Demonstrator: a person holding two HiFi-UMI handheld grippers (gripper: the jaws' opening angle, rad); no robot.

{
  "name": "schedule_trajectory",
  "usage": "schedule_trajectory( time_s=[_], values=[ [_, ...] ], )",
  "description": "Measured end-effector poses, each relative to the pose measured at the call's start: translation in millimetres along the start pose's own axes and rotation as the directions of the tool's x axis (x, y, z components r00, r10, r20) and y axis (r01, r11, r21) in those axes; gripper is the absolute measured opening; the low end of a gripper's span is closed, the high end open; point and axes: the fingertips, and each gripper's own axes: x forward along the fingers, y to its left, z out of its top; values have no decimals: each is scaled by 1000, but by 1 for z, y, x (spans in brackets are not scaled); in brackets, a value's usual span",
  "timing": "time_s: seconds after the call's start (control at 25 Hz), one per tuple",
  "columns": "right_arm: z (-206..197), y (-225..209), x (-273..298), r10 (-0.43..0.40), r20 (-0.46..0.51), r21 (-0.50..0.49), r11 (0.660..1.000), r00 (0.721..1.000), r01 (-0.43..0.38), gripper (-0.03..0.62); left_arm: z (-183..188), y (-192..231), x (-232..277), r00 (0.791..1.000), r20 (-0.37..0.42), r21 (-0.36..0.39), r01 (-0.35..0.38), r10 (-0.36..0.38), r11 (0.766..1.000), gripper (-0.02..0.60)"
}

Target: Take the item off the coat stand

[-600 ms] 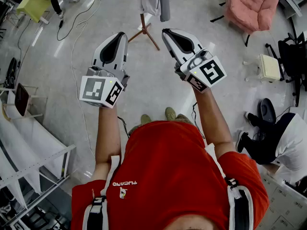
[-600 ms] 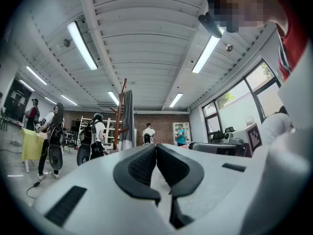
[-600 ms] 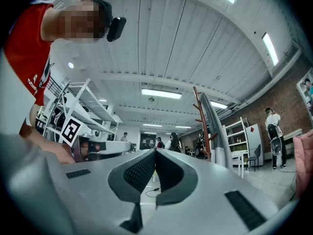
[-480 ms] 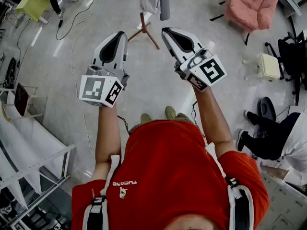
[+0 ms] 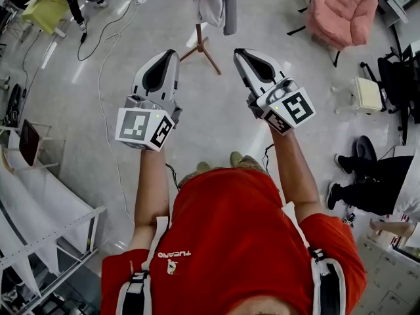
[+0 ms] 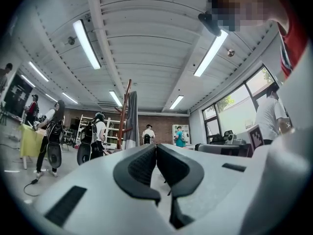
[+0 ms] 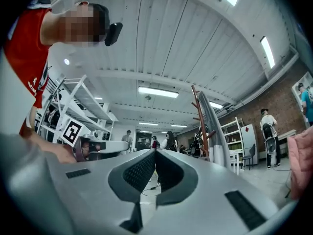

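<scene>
The wooden coat stand [image 5: 199, 39] stands on the floor straight ahead, with a grey garment [image 5: 228, 5] and a lighter one [image 5: 211, 4] hanging on it. Both grippers are held side by side in the air, short of the stand and apart from it. My left gripper [image 5: 169, 55] is shut with nothing in it, and my right gripper [image 5: 241, 52] is shut and empty too. In the left gripper view the stand [image 6: 127, 112] and the grey garment [image 6: 132, 121] rise beyond the closed left gripper [image 6: 156, 147]. The right gripper view shows the stand [image 7: 198, 115] and garment [image 7: 215, 127] right of the closed right gripper [image 7: 155, 152].
A pink armchair [image 5: 342, 9] sits at the back right, a yellow-green table [image 5: 44, 8] at the back left. A cable [image 5: 102, 51] trails over the floor on the left. White shelving [image 5: 46, 222] stands at the near left. A person [image 5: 377, 190] and a black chair [image 5: 400, 77] are on the right.
Both grippers sit slightly lower and further right in the head view, still shut. The person at the right has shifted towards the frame's edge.
</scene>
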Motion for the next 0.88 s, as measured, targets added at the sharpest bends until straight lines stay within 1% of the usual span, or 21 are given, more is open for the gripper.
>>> schedule_trajectory(
  time_s=[0.24, 0.44, 0.68, 0.88],
  values=[
    [-8, 7, 16, -57, -20, -23, 998, 998, 57, 25, -5, 28, -4, 1000, 4, -21, 24, -24, 999, 12],
    [-11, -5, 31, -75, -26, -37, 997, 997, 74, 25, -9, 45, 10, 1000, 7, -30, 31, -30, 999, 14],
    [-15, -41, 59, -65, -7, -46, 997, 998, 65, 25, -17, 70, 48, 1000, 4, -23, 27, -27, 999, 14],
    [-22, -94, 85, -38, 11, -48, 998, 999, 39, 25, -31, 89, 101, 1000, -11, -15, -3, 3, 1000, 26]
  ],
)
